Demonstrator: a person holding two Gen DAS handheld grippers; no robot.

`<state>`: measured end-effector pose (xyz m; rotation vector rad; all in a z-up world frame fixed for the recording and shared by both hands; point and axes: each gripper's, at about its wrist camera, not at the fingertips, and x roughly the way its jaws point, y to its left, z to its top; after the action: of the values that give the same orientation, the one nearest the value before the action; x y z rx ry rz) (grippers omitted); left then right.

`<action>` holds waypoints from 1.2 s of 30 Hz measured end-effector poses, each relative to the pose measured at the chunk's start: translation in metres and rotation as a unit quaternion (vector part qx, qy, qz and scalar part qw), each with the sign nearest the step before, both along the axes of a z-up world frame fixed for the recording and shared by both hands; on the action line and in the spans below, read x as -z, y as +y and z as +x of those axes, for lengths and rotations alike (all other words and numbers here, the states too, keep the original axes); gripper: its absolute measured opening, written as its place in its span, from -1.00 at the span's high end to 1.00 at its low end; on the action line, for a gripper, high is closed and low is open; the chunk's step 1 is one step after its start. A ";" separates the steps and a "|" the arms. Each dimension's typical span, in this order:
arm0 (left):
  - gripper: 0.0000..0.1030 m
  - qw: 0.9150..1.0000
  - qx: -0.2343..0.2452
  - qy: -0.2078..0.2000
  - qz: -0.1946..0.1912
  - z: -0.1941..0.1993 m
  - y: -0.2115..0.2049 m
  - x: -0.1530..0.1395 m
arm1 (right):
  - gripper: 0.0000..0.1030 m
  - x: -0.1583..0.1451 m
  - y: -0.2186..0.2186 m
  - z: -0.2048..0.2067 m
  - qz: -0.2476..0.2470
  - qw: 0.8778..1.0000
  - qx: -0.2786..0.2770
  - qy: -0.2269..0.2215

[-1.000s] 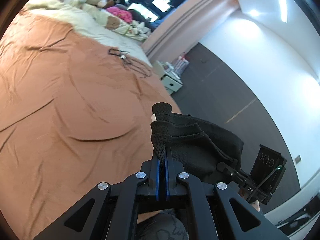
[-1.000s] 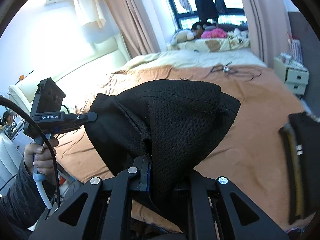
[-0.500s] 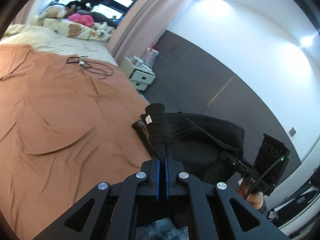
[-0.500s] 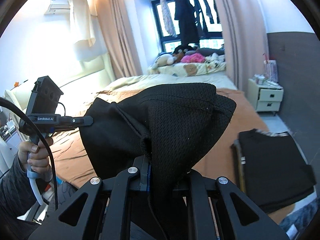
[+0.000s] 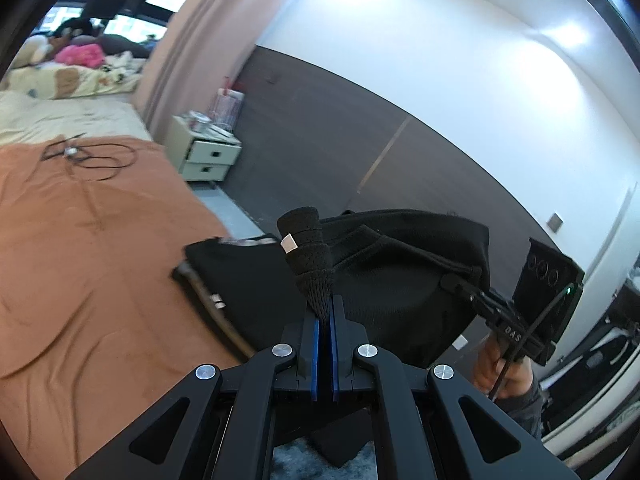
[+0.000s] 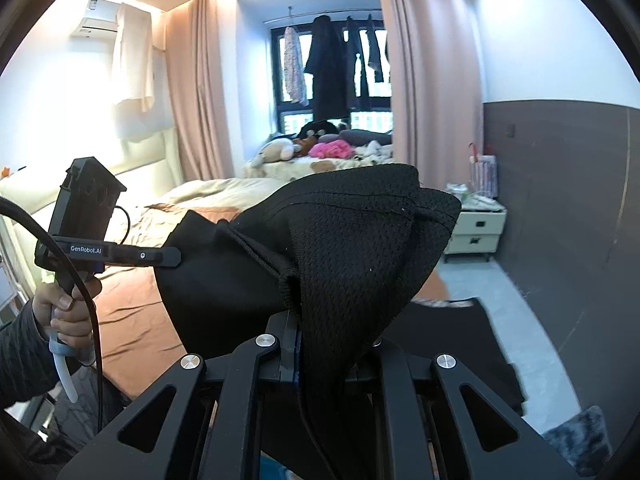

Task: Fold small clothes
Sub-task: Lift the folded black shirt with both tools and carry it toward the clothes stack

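A black mesh garment hangs in the air, stretched between both grippers. My left gripper is shut on a bunched, rolled edge of it. My right gripper is shut on the other end, and the mesh garment drapes over its fingers and hides them. In the left wrist view the right gripper pinches the cloth at the right. In the right wrist view the left gripper pinches it at the left. A folded black garment lies on the orange bed's corner, below the held one.
The orange bed sheet carries a looped black cable. A white nightstand stands by the dark wall. Plush toys and pillows lie at the bed's far end. Clothes hang at the window. A grey rug covers the floor.
Both grippers have swung to the right and risen a little with the black garment held between them. The view has shifted from the bed's middle to its corner, where the folded black garment now shows.
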<state>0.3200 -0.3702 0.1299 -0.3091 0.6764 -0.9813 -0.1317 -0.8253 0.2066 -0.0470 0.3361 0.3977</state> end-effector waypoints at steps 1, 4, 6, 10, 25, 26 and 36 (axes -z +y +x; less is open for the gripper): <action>0.93 1.000 0.009 -0.001 0.000 0.002 -0.011 0.001 | 0.84 0.001 -0.001 -0.002 -0.003 1.000 0.005 -0.002; 0.93 0.999 0.032 0.001 -0.003 0.008 -0.043 0.001 | 0.84 0.002 -0.005 -0.009 -0.011 1.000 0.022 -0.005; 0.93 0.999 0.042 0.004 -0.006 0.014 -0.060 0.004 | 0.84 0.006 -0.007 -0.012 -0.017 0.999 0.033 -0.001; 0.93 0.998 0.057 0.011 -0.010 0.025 -0.092 0.013 | 0.84 0.003 -0.007 -0.012 -0.025 0.999 0.047 0.004; 0.93 0.995 0.060 0.076 0.002 0.124 -0.147 0.075 | 0.84 0.050 0.065 0.068 -0.025 0.995 0.057 0.071; 0.93 0.996 0.058 0.075 0.004 0.130 -0.148 0.078 | 0.84 0.054 0.073 0.076 -0.025 0.995 0.056 0.076; 0.93 0.997 0.022 0.069 0.035 0.203 -0.155 0.124 | 0.84 0.100 0.144 0.149 -0.026 0.991 0.036 0.130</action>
<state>0.5233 -0.5249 0.0056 -0.3040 0.8454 -0.9823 0.0170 -0.6815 0.1066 -0.0333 0.6040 0.3237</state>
